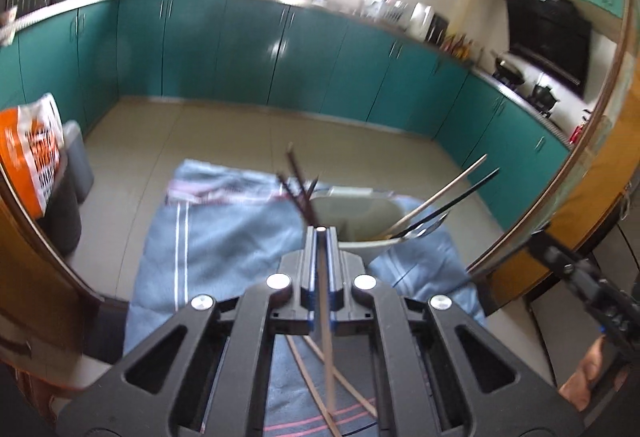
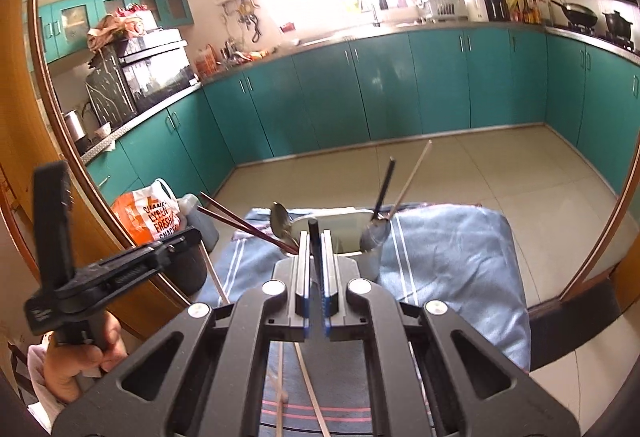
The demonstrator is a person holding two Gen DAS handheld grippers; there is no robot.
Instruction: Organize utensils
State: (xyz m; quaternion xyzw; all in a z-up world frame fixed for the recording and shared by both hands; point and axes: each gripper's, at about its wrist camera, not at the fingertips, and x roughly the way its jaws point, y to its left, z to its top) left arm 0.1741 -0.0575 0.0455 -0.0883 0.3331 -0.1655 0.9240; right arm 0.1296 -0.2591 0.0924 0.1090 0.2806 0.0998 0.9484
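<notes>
Left gripper (image 1: pixel 321 233) clamped on pale chopstick (image 1: pixel 326 337); right gripper (image 2: pixel 315 237) clamped on black chopstick (image 2: pixel 316 249), near holder (image 2: pixel 352 221).

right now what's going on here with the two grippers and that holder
A person is sorting utensils into a pale holder standing on a blue towel. The left gripper is shut on a light chopstick, and the right gripper is shut on a dark chopstick, both held just short of the holder. Already in it are dark red chopsticks, two spoons, and a light and a black stick leaning out on the right. More sticks lie loose on the towel below the grippers.
</notes>
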